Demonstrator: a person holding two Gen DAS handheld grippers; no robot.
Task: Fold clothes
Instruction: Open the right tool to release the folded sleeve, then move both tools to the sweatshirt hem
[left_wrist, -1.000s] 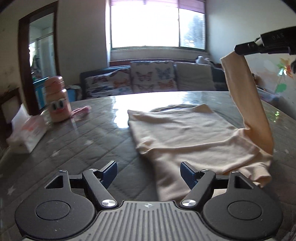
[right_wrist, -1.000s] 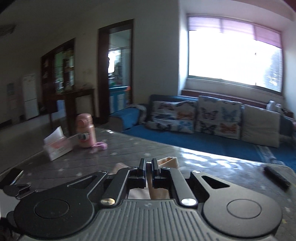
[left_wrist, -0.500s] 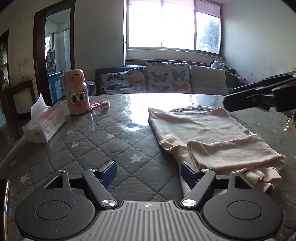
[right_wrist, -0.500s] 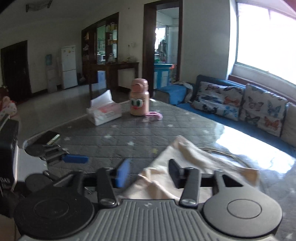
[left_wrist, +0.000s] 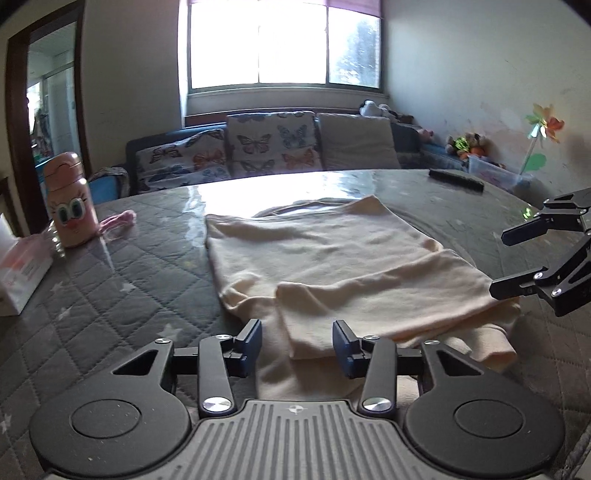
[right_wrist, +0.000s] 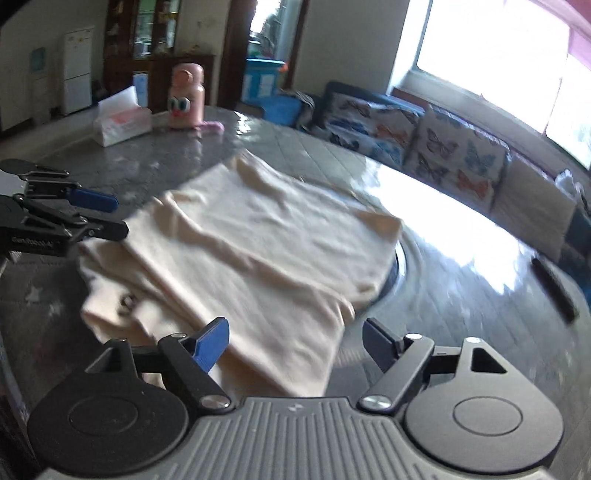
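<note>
My cream shirt (left_wrist: 325, 254) lay spread on the grey quilted desk (left_wrist: 122, 273), body flat with the neckline toward twelve o'clock, and one sleeve folded across the lower part as a flat band running from about four o'clock toward six in the left wrist view. The cloth was soft and lightly creased, with a bunched cuff at the near right corner. From the right wrist view the same shirt (right_wrist: 258, 251) filled the middle of the desk, the folded band nearest me.

My left hand-held gripper (left_wrist: 297, 343) sat low at the shirt's near edge, its jaws closing, the blue pads either side of the fabric edge but not yet pressing on it. My right hand-held gripper (right_wrist: 295, 341) had its jaws opening, wide apart over the end of the folded band and gripping nothing.

A second before, my right hand-held gripper was clamped on that sleeve and held it high above the desk; now the sleeve lay dropped across the body. My left jaws had stood wider then. At ten o'clock the pink bottle (left_wrist: 70, 206) and tissue box (left_wrist: 18, 273) had not moved
</note>
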